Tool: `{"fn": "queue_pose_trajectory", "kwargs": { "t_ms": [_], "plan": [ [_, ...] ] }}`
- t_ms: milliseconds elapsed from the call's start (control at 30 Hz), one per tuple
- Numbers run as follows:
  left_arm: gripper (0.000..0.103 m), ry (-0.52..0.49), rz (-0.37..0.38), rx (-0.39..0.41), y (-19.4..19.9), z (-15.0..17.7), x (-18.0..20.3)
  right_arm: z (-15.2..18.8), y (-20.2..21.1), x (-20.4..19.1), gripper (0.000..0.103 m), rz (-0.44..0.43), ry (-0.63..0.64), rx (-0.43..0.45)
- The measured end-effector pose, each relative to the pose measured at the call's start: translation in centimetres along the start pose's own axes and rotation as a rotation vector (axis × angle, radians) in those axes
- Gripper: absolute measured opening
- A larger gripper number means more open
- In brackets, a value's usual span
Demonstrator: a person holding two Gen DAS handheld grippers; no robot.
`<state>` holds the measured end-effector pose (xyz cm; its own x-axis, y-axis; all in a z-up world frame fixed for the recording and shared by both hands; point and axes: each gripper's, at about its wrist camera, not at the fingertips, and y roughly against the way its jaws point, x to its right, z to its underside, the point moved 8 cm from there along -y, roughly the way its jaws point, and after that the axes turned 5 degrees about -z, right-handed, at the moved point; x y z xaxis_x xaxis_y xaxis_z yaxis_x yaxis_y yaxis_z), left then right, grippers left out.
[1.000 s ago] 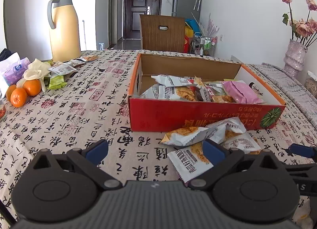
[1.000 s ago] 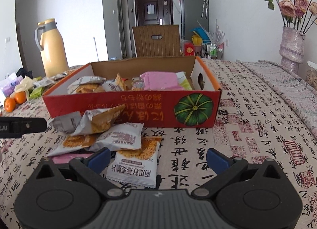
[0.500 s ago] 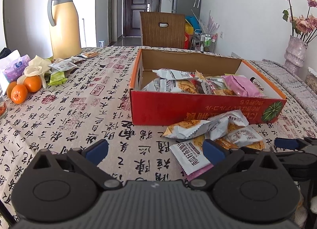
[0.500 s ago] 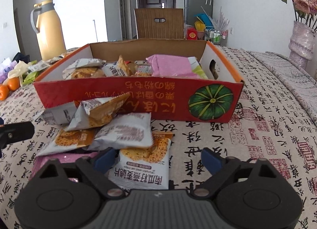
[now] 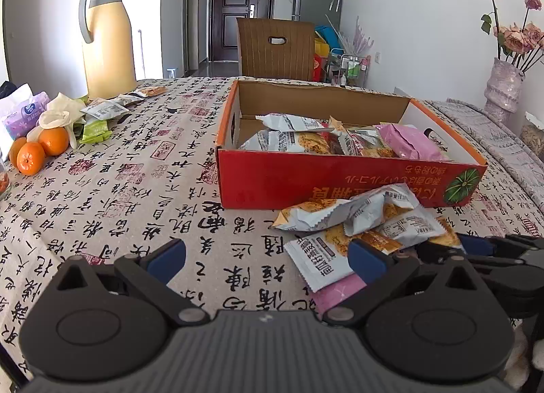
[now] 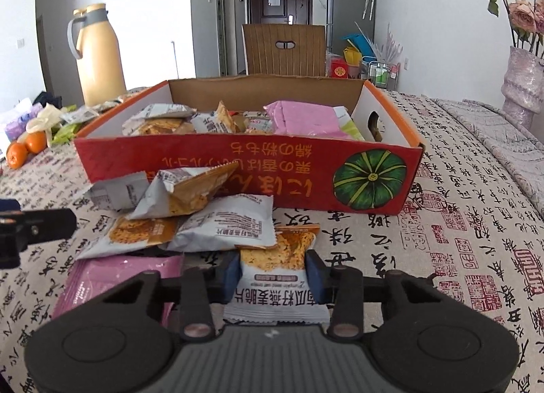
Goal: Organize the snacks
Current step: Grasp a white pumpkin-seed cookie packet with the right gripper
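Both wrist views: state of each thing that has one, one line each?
Right gripper: closing on the snack packet.
Left gripper: open, empty.
Red box: open-topped, partly filled.
Loose packets: piled against the box front.
Door: closed.

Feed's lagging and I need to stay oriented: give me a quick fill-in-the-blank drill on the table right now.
1. The right gripper is closing its fingers on a snack ____.
2. The box front shows a green ____.
3. The left gripper holds ____.
4. Beside the yellow jug, far left, lie two ____.

Missing: packet; pumpkin; nothing; oranges
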<state>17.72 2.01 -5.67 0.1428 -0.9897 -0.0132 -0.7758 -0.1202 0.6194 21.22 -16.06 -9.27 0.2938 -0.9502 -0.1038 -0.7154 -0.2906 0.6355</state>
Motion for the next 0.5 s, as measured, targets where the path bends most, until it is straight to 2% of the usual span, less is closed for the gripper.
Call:
{"fn": "queue_pose_trajectory", "kwargs": {
  "t_ms": [500],
  "plan": [
    [0.103,-0.019,0.034,-0.052,-0.1,0.6,2.6,0.4,5.3,4.1,0.039,0.080,-0.066,0.141]
  ]
}}
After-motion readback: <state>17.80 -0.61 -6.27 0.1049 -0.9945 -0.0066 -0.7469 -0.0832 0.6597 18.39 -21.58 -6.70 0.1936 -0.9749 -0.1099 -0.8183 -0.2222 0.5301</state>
